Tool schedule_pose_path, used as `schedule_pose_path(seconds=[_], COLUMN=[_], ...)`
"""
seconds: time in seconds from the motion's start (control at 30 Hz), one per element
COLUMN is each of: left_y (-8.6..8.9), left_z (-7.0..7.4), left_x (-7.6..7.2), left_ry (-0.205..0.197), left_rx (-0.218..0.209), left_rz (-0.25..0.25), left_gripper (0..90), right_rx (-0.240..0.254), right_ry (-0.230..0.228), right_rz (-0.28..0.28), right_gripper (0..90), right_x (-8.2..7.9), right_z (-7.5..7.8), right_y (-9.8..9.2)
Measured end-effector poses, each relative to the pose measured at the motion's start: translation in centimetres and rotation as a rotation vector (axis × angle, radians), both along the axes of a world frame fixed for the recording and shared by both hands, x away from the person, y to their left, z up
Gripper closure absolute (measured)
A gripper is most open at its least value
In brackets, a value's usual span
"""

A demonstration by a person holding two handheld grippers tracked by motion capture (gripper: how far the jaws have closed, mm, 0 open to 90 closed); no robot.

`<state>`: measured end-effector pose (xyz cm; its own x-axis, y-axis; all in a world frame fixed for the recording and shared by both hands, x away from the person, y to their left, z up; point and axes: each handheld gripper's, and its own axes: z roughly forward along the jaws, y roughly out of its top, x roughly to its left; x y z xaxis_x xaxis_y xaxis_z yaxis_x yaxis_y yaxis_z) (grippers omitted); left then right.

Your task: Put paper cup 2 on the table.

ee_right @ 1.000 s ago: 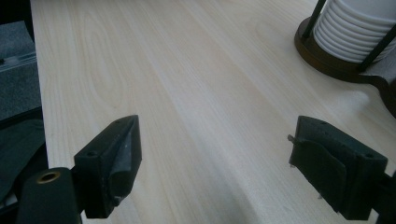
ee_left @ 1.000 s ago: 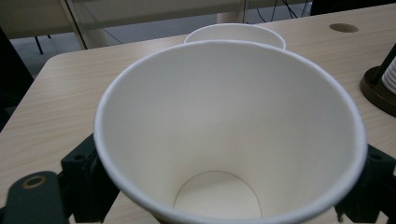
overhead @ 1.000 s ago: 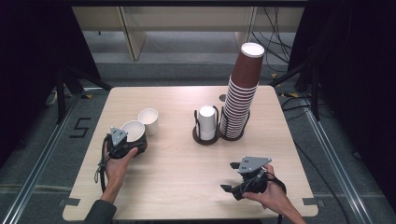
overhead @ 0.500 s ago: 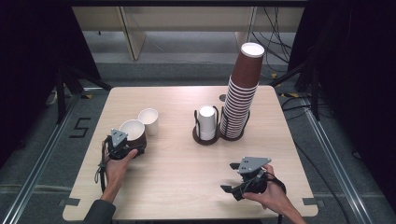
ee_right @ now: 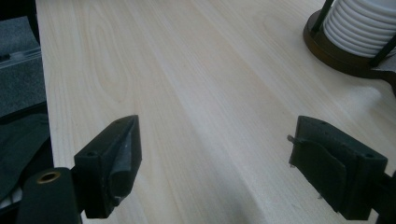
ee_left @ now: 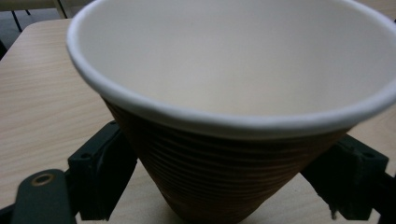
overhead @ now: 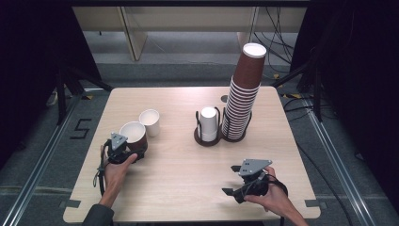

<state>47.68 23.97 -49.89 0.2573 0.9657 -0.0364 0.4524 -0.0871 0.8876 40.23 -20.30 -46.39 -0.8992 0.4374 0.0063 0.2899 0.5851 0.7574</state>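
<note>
2 grippers work at a pale wooden table (overhead: 188, 160). On the near left, the left gripper (overhead: 126, 151) has its jaws set around a brown paper cup (overhead: 133, 135) with a white inside; in the left gripper view the cup (ee_left: 224, 116) stands between the 2 black jaws, leaning toward the camera, its ribbed brown wall meeting the left pad, while the right pad sits at the wall's edge and I cannot tell whether it touches. Those jaws have just been closing with the cup between them, and whether they pinch it yet I cannot tell. The cup stands on the left half of the table, just beside and near-left of a second, smaller-looking white-lined cup (overhead: 149, 121).

On the near right, the right gripper (overhead: 237, 181) rests low over bare wood in a hand (overhead: 270, 195), jaws spread wide with nothing between them; the right gripper view shows only table grain between its pads (ee_right: 119, 161).

Farther back, right of centre, a dark 2-ring cup holder (overhead: 207, 139) carries 1 short stack of white cups (overhead: 208, 122) in its left ring and a tall leaning stack of brown cups (overhead: 242, 94) in its right ring. The holder's base (ee_right: 336, 58) appears at the far right of the right gripper view.
</note>
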Motion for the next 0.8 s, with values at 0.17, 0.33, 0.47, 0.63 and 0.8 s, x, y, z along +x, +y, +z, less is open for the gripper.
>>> schedule_pose_path(seconds=[0.17, 0.33, 0.47, 0.63, 0.8], left_y=[0.0, 0.0, 0.4, 0.6, 0.6], left_z=[0.0, -0.1, -0.5, -0.5, -0.5], left_x=[-0.3, -0.6, -0.9, -1.1, -1.3], left_ry=[0.023, 0.017, 0.017, 0.012, 0.017], left_rx=[0.015, 0.018, -0.013, -0.014, -0.012], left_rz=[-0.009, 0.000, 0.018, 0.009, 0.009], left_gripper=[14.7, 14.7, 14.7, 14.7, 14.7], right_rx=[0.002, -0.001, -0.002, -0.001, 0.000], right_ry=[0.000, -0.003, -0.010, 0.000, 0.001], right_rz=[0.000, -0.004, -0.001, -0.003, -0.003], right_gripper=[16.9, 16.9, 16.9, 16.9, 17.0], right_x=[0.0, 0.0, 0.0, -0.1, -0.1], right_z=[0.0, 0.0, 0.0, 0.0, 0.0], right_y=[0.0, -0.1, -0.2, -0.1, -0.1])
